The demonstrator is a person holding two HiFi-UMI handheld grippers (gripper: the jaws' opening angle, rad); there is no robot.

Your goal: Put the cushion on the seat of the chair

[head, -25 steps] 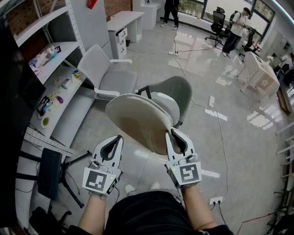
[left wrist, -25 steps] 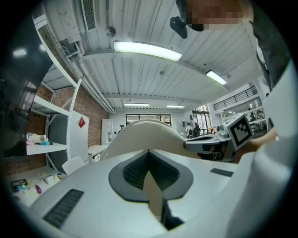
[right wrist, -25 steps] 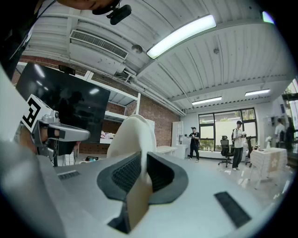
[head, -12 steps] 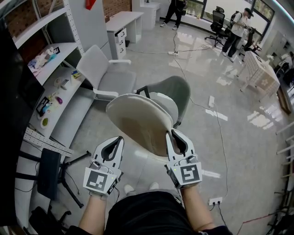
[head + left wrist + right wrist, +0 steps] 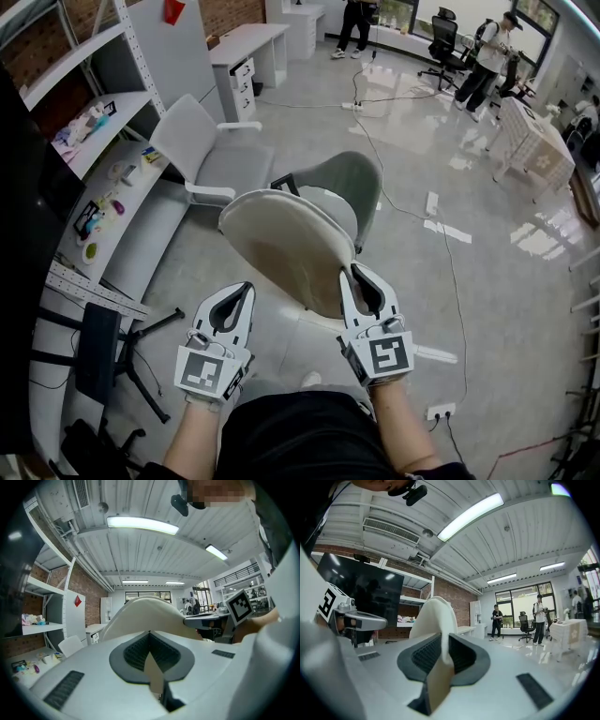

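Note:
A cream oval cushion hangs tilted in the air in front of me, with my right gripper shut on its near right edge. In the right gripper view the cushion rises upright out of the right gripper. My left gripper is shut, just below and left of the cushion's near edge, and seems apart from it. The left gripper view shows the cushion beyond the shut left gripper. A grey-green chair with a pale seat stands behind and under the cushion, partly hidden.
A second light grey chair stands to the left by white shelves holding small items. A black stand sits at lower left. A white desk stands at the back. Cables cross the glossy floor, and people stand far off.
The grippers and the cushion keep the same hold and pose. The head view has shifted a little, so the chairs and shelves sit slightly lower and closer.

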